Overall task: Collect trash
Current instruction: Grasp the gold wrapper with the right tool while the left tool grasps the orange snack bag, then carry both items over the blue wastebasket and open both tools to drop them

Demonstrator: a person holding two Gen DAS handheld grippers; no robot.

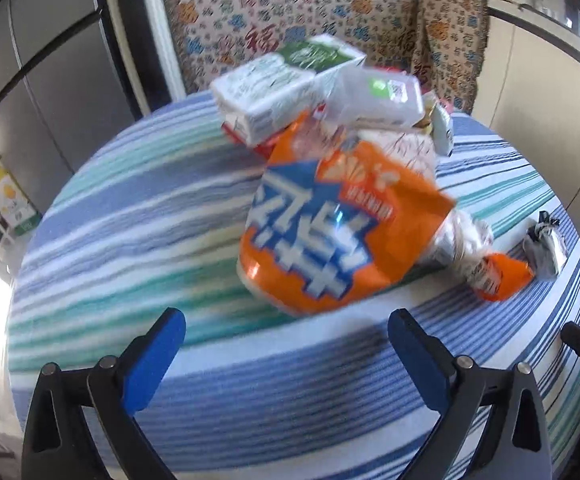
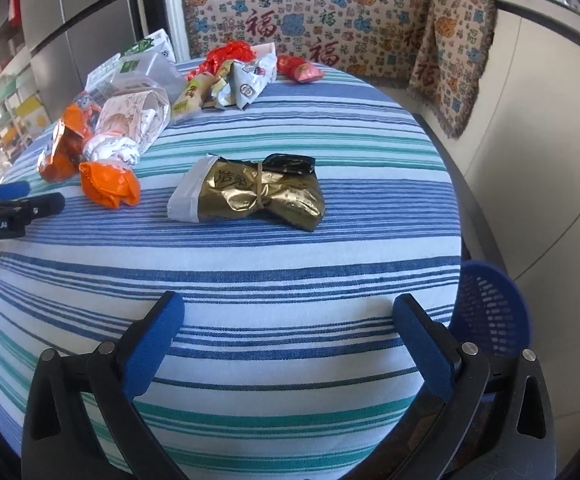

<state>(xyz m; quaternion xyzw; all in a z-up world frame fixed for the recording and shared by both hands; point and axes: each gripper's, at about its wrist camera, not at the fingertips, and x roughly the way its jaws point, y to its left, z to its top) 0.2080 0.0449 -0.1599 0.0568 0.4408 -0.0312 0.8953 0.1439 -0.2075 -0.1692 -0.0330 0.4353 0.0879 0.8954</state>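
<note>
A round table with a striped cloth holds trash. In the left wrist view a big orange and blue bag lies straight ahead of my open, empty left gripper, with a white and green carton and a clear plastic box behind it. In the right wrist view a gold wrapper tied with a band lies ahead of my open, empty right gripper. The left gripper shows at that view's left edge. A blue mesh basket stands below the table's right edge.
Further back lie an orange wrapper, white printed paper, snack wrappers and red wrappers. A patterned cloth covers the seat behind. A grey cabinet stands at left.
</note>
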